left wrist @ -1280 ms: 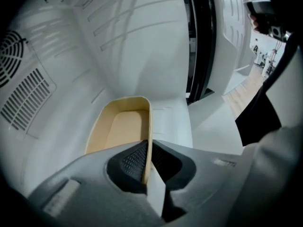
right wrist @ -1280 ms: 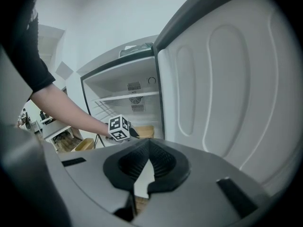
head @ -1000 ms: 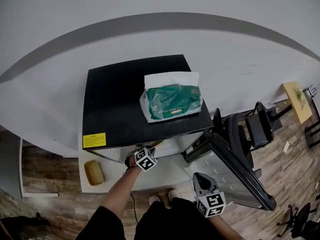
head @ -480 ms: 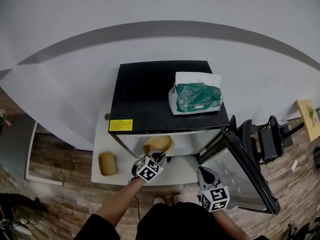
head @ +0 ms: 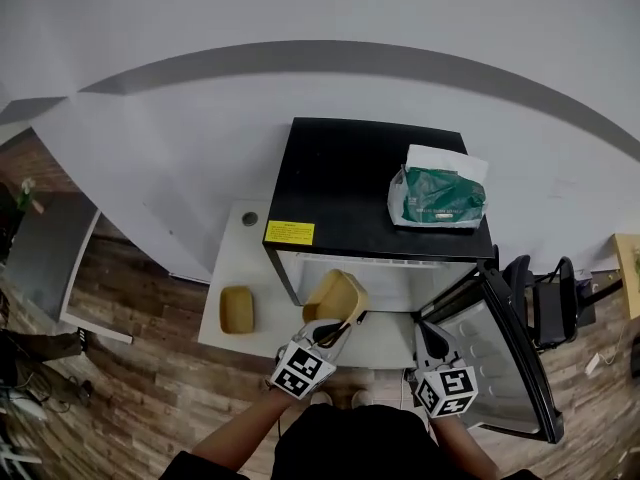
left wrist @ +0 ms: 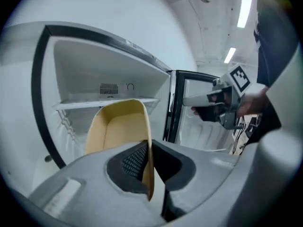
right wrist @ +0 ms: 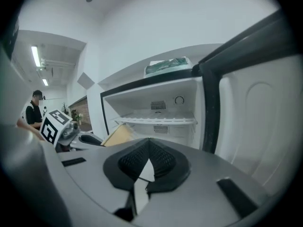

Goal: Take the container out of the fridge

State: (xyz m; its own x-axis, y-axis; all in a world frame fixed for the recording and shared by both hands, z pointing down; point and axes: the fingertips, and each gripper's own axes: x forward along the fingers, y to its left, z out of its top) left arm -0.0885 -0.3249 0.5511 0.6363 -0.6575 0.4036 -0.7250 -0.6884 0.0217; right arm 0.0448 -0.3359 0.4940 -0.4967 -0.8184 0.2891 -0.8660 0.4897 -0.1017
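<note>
The tan container point(head: 336, 296) hangs tilted in front of the open black fridge point(head: 370, 183), outside its compartment. My left gripper point(head: 340, 326) is shut on it, pinching its near rim. In the left gripper view the thin wall of the container point(left wrist: 118, 126) stands edge-on between the pads of that gripper point(left wrist: 149, 169). My right gripper point(head: 430, 333) hovers beside the fridge door point(head: 510, 368), shut with nothing in it. The right gripper view has its own jaws point(right wrist: 148, 162) together, the container point(right wrist: 118, 136) at the left and bare white shelves beyond.
A green and white bag point(head: 440, 196) lies on the fridge top. A second tan container point(head: 237, 309) sits on the white platform point(head: 235, 263) left of the fridge. A black chair point(head: 555, 303) stands right of the open door. Wood floor lies around.
My left gripper has drawn back and up from the fridge opening, bringing the tan container out with it and tilting it. The right gripper has shifted slightly, still shut.
</note>
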